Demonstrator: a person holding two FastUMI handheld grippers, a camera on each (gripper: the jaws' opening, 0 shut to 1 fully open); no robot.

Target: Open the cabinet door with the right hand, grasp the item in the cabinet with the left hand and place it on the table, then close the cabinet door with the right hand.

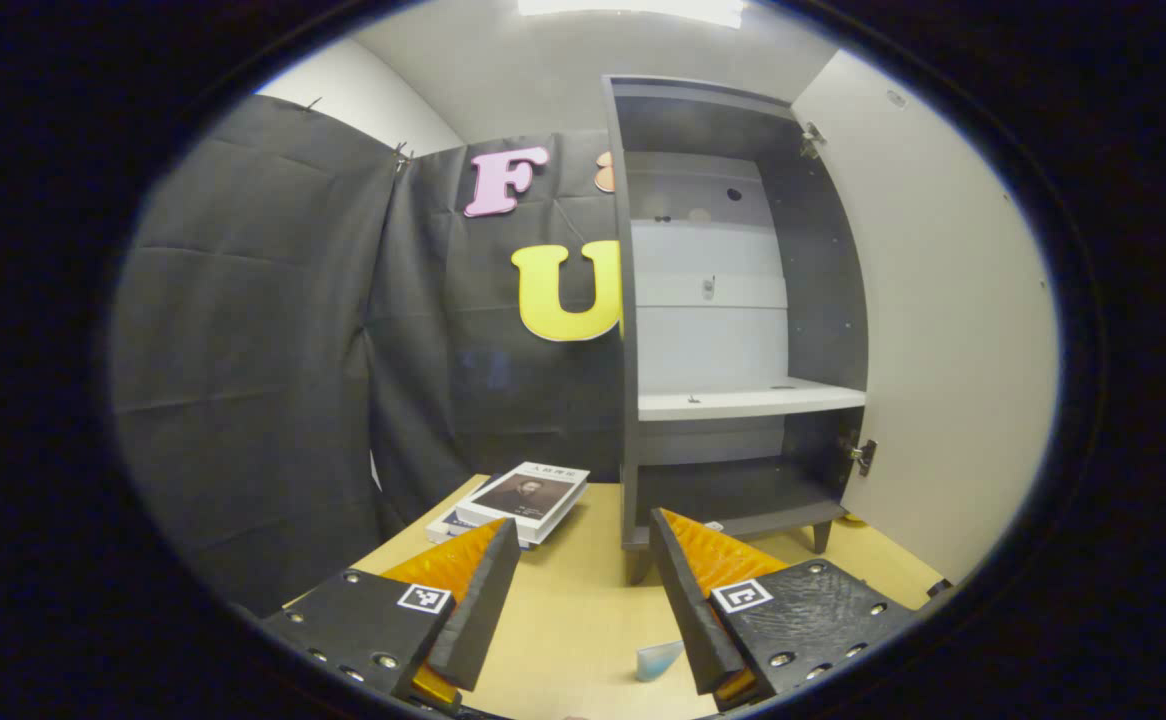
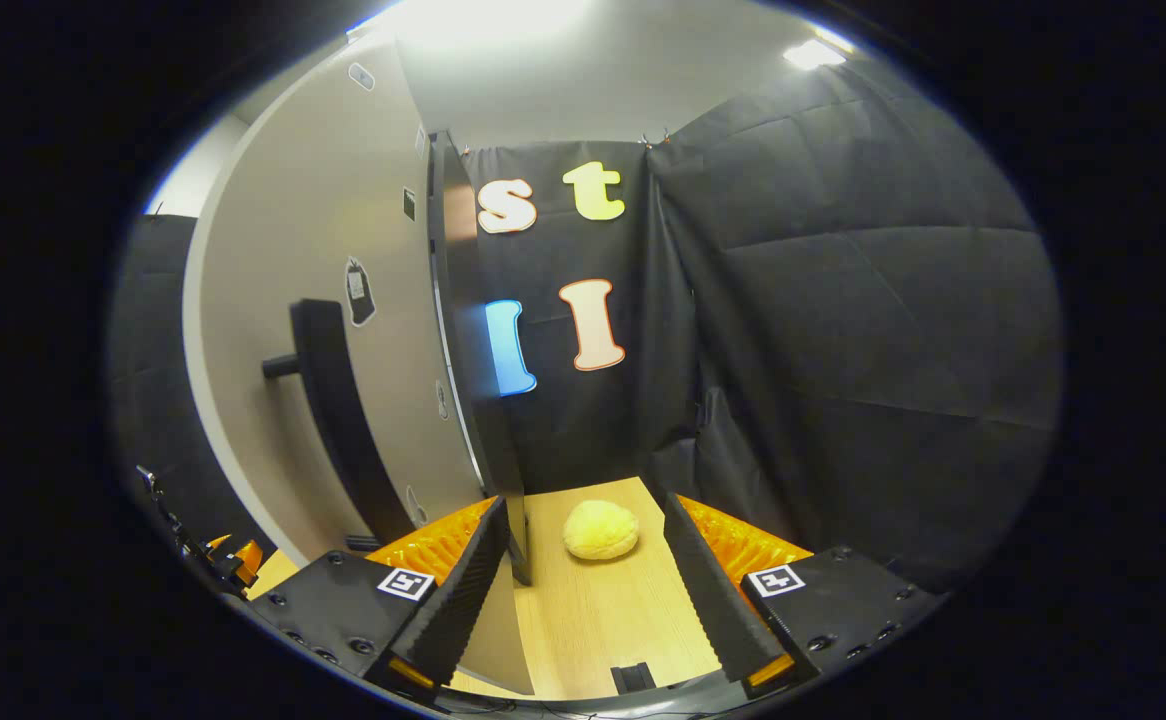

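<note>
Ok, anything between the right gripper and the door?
Nothing visible. The right gripper is open at the door's free edge, with the handle bare on the face to its left.

- Printed title line on the white cover of the top book (image 1: pixel 528 495) of a small stack on the pale wooden table (image 1: pixel 573 610), too small to read; a dark portrait photo below it.
- Square black-and-white coded markers on the left gripper (image 1: pixel 583 580), no letters or numbers in them.
- Same kind of marker squares on the right gripper (image 2: pixel 588 575).
- Small dark stickers on the pale cabinet door (image 2: pixel 343 250), print illegible.
</note>
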